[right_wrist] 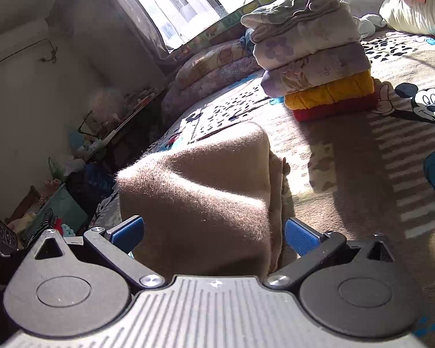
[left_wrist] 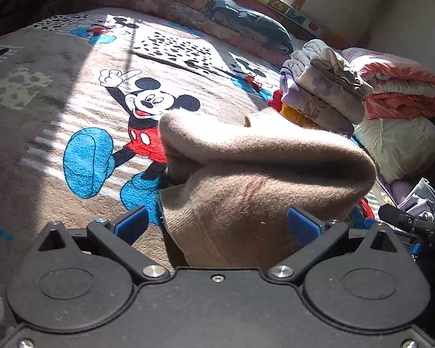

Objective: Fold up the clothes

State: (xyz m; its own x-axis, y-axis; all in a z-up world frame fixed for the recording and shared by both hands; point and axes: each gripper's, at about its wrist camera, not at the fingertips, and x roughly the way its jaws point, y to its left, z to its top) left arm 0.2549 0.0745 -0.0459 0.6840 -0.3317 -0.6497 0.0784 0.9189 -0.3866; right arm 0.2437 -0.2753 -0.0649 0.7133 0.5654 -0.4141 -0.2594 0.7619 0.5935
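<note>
Both grippers, left (left_wrist: 217,226) & right (right_wrist: 214,232), jaws spread wide around folded tan sweater (left_wrist: 261,174) on Mickey Mouse blanket (left_wrist: 72,87); folded clothes stack (right_wrist: 313,58) nearby.

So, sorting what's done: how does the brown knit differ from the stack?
The brown knit is one loose, bulging garment between both open grippers, left and right; the stack is several flat folded pieces, apart from them. The knit is plain brown; the stack mixes floral, yellow and red. Both rest on the blanket.
</note>
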